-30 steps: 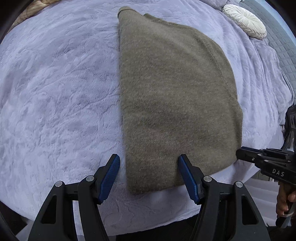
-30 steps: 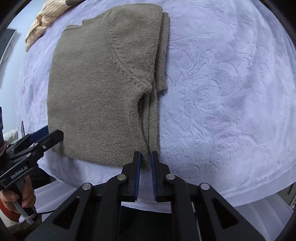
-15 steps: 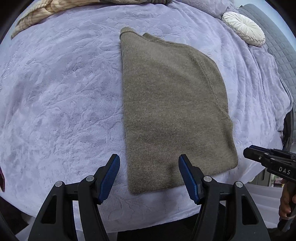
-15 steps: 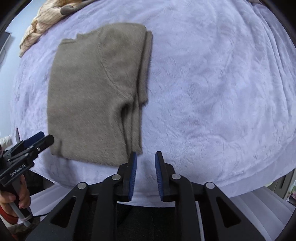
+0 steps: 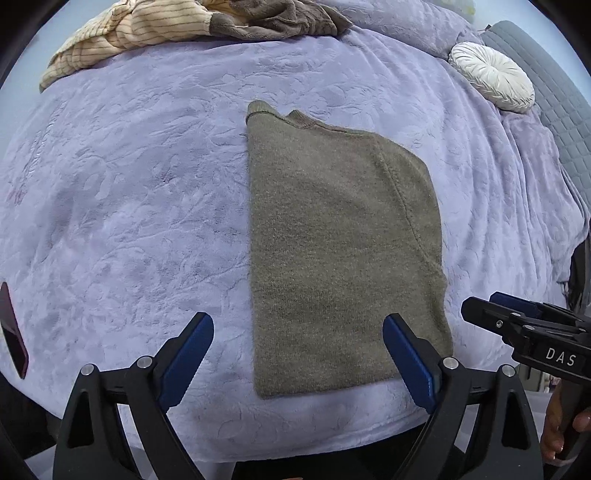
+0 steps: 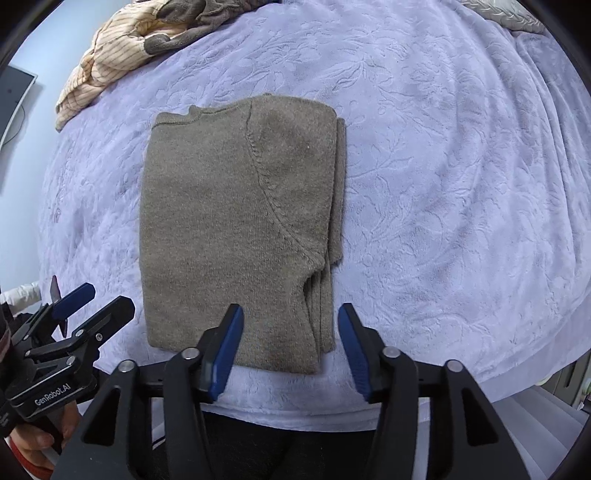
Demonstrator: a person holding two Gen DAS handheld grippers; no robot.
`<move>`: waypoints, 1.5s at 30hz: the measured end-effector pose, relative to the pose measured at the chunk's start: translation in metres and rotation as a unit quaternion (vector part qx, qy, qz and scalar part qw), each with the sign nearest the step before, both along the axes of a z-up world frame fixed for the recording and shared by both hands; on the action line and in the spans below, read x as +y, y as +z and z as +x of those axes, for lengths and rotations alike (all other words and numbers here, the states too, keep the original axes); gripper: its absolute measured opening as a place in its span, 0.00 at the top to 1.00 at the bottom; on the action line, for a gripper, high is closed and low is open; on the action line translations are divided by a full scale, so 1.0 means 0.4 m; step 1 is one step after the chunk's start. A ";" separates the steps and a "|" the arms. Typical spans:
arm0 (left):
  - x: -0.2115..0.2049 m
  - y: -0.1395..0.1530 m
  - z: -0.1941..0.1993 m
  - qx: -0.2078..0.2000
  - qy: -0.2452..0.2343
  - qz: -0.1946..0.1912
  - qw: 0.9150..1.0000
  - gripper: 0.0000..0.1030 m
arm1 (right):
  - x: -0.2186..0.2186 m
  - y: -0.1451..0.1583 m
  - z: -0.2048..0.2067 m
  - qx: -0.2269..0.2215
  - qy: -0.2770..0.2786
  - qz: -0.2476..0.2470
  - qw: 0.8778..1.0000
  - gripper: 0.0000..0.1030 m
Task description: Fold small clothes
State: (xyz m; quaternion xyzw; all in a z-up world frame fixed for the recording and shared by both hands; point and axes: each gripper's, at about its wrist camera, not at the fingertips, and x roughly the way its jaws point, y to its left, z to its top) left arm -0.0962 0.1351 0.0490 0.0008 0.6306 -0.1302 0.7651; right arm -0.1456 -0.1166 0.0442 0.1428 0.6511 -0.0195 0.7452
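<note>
An olive-brown knit sweater (image 5: 340, 240) lies flat on the lavender bed cover (image 5: 129, 206), folded lengthwise into a long panel, neck end far, hem near. In the right wrist view the sweater (image 6: 229, 221) shows its sleeves tucked along the right edge. My left gripper (image 5: 297, 354) is open and empty, raised over the hem's left corner. My right gripper (image 6: 290, 345) is open and empty over the hem's right corner. Each gripper shows in the other's view: the right one (image 5: 524, 328), the left one (image 6: 77, 314).
A pile of striped beige and brown clothes (image 5: 155, 29) lies at the far edge of the bed. A round white cushion (image 5: 491, 75) sits far right. A dark phone (image 5: 13, 332) lies at the left edge. The bed's front edge (image 6: 332, 410) runs just under the grippers.
My right gripper, shut at the hem's right corner a second ago, has opened and let go. Both grippers have pulled back and up, so the sweater looks smaller.
</note>
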 end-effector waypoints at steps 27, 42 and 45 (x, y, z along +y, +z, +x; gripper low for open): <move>0.004 0.029 0.014 -0.026 0.016 0.058 0.998 0.00 | 0.049 0.032 0.032 -0.025 -0.004 -0.082 0.996 0.06; -0.006 0.049 0.026 -0.044 0.012 0.066 0.997 0.00 | 0.060 0.048 0.043 -0.025 -0.005 -0.097 0.995 0.06; -0.009 0.050 0.026 -0.043 0.012 0.066 0.997 0.00 | 0.062 0.049 0.045 -0.025 -0.002 -0.101 0.995 0.06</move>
